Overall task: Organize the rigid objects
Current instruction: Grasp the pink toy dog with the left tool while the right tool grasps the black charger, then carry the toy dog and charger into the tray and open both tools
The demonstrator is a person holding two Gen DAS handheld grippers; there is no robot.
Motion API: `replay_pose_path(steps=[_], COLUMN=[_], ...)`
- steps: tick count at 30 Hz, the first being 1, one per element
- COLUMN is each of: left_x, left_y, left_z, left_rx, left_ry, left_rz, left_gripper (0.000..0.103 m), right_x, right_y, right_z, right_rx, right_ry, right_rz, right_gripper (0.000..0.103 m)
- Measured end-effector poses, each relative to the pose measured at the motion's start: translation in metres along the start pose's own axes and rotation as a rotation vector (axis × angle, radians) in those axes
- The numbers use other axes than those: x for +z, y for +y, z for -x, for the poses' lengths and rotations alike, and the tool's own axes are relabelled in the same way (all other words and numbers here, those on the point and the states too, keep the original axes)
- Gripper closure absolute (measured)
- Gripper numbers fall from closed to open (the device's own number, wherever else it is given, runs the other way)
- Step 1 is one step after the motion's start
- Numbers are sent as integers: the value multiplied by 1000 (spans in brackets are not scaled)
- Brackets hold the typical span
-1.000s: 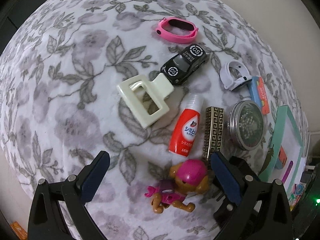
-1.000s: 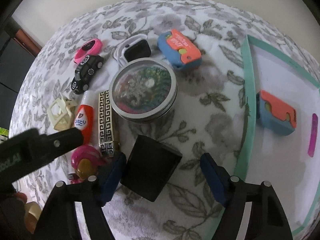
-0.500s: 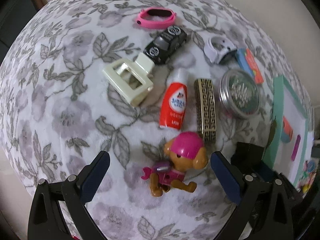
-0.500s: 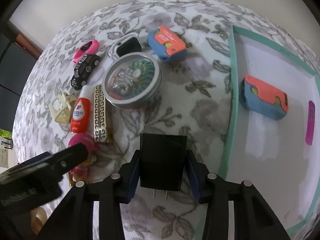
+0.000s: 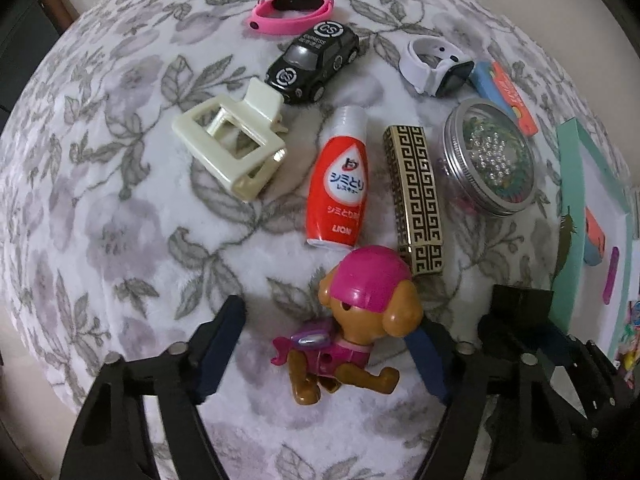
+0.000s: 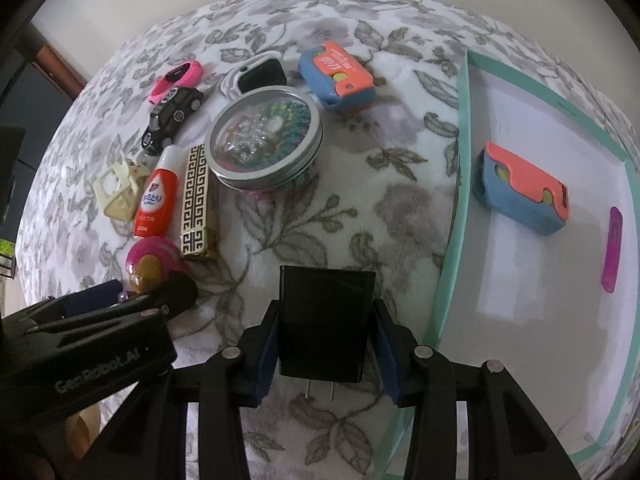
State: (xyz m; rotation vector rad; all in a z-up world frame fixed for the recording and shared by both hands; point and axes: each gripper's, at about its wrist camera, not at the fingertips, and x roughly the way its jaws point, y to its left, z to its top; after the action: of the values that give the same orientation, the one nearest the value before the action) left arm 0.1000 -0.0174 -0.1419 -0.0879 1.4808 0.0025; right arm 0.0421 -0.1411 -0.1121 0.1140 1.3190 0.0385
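Currently the right gripper (image 6: 326, 350) clamps a black rectangular plug adapter (image 6: 326, 324) between its pads, prongs toward the camera, just outside the teal-rimmed white tray (image 6: 450, 280) at 3 o'clock. Risk: the smooth case may slip or pivot during transfer, or strike the tray rim.

The left gripper (image 5: 326, 350) is closing around a brown plastic puppy figure with pink cap (image 5: 360, 320), which lies between its jaws on the floral plush cloth (image 5: 100, 220); the left pad is not yet touching. Risk: the rounded head may squirt free. The gold-and-black patterned case (image 5: 414, 196) at 1 o'clock could be nudged.
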Motion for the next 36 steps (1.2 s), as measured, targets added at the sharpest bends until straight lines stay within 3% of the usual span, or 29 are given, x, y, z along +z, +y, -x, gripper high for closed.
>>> replay_pose_path(steps=[3, 11, 17, 26, 36], left_x=[0, 14, 21, 17, 25], left_y=[-7, -20, -29, -2, 22], left_z=[-1, 7, 15, 24, 50], left_rx=[35, 42, 34, -2, -89], left_ry=[-10, -30, -27, -23, -85], left_rz=[-23, -60, -60, -43, 28], left_gripper=[38, 62, 63, 63, 63], right_x=[2, 10, 10, 11, 21], right_y=[1, 5, 12, 13, 6], right_z=[-1, -5, -10, -10, 2], right_rx=[4, -3, -24, -37, 22], right_ry=[0, -3, -11, -16, -17], right_rz=[-4, 2, 27, 41, -9], right_gripper=[57, 57, 57, 59, 59])
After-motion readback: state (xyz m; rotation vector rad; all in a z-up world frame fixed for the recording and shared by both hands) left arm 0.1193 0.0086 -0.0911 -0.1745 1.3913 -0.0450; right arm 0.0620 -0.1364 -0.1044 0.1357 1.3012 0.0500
